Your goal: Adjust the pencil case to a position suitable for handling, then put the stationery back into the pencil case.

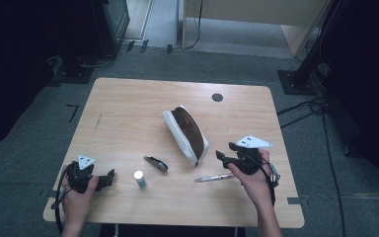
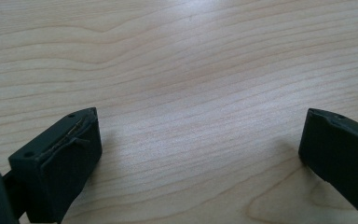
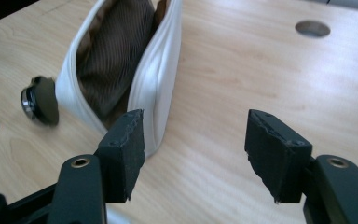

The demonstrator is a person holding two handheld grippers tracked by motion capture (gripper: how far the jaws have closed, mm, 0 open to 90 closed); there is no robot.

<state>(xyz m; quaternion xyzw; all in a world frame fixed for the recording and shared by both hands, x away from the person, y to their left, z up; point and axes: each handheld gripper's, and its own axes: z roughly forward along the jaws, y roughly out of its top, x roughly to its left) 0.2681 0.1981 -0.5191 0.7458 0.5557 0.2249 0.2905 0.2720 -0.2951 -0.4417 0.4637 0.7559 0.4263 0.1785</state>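
Observation:
A white zip pouch [image 1: 186,134] with a brown lining lies open near the table's middle. In the right gripper view the pouch [image 3: 121,60] gapes just beyond the left jaw. My right gripper [image 1: 225,151] sits right of the pouch's near end, and its jaws [image 3: 195,121] stand open over bare wood. A silver pen [image 1: 213,177] lies just in front of that hand. At the front left, my left gripper [image 1: 108,178] rests low on the table, open [image 2: 200,121], with nothing between its jaws.
A small dark round-ended object [image 1: 156,163] [image 3: 42,99] and a white-capped tube [image 1: 139,178] lie between the two hands. A cable hole [image 1: 217,97] [image 3: 312,28] sits at the back right of the wooden table [image 1: 128,108]. Dark stands and cables ring the table.

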